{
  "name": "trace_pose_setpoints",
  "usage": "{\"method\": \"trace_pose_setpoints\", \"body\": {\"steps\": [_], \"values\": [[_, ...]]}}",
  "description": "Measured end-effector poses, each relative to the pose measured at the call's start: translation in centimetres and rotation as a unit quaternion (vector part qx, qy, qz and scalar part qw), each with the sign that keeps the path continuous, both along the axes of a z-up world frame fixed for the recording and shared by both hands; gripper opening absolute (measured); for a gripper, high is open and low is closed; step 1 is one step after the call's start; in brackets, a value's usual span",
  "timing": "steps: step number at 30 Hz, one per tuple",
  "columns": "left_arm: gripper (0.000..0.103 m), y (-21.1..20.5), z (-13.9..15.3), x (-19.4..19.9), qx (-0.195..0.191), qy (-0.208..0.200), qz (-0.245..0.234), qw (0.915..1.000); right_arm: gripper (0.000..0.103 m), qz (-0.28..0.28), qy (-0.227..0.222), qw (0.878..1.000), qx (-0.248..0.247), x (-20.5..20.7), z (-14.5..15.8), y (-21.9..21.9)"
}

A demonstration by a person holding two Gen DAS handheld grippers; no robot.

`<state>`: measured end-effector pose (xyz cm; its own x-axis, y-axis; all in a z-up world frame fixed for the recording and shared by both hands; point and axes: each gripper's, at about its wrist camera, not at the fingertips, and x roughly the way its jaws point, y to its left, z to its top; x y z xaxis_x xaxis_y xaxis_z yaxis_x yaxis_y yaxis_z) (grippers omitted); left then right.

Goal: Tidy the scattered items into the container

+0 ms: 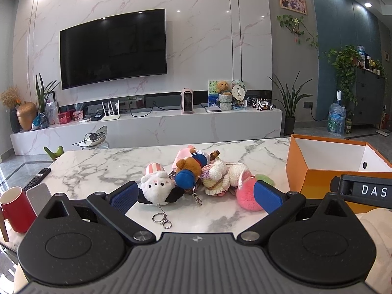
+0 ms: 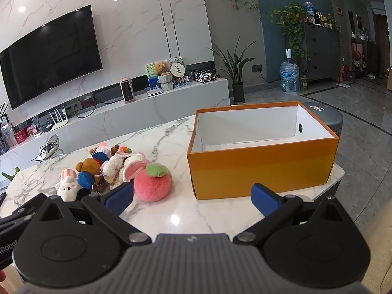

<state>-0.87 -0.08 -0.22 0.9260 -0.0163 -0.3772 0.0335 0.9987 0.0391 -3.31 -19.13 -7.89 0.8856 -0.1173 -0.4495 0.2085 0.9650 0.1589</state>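
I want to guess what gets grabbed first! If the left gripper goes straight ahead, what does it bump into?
Probably the pile of plush toys: the left gripper is open, and the white plush toy and blue-and-brown bear lie straight ahead. Depth is uncertain.

Living rm. Marble-look wall (image 1: 201,36) w/ pink veining; large black TV (image 1: 112,49) mounted on it, off. Long low white marble console (image 1: 156,127) below, cluttered: router, small heater (image 1: 188,100), teddy bear. Recessed ceiling spots lit. Potted plants either end; trailing vines over dark drawer cabinet (image 2: 321,51). Blue-grey wall panel at right. Water jug (image 2: 289,74) on grey tile floor (image 2: 355,103).
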Motion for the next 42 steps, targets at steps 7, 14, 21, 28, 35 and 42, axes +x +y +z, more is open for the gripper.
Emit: {"method": "trace_pose_setpoints", "body": {"steps": [7,14,21,28,35,42], "values": [[0.103,0.2,0.0,-0.2,-0.002,-0.003,0.004,1.0,0.103,0.005,0.006,1.0,-0.003,-0.8,2.0,0.6],[0.103,0.7,0.2,-0.6,-0.012,-0.014,0.007,0.9998,0.103,0.008,0.01,1.0,-0.009,-0.5,4.6,0.7],[0.103,1.2,0.3,-0.9,-0.018,-0.033,0.02,0.9991,0.103,0.019,0.013,1.0,-0.021,1.1,7.9,1.1],[0.103,1.4,-0.1,-0.4,-0.019,-0.024,0.025,0.9992,0.103,0.035,0.02,0.999,-0.025,1.1,7.8,2.1],[0.103,2.1,-1.9,1.8,-0.031,0.029,0.025,0.9988,0.103,0.045,0.04,0.998,-0.027,2.5,6.7,2.6],[0.103,2.7,-3.8,4.6,-0.023,0.082,0.035,0.9957,0.103,0.061,0.07,0.995,-0.025,5.1,5.2,3.1]]}}
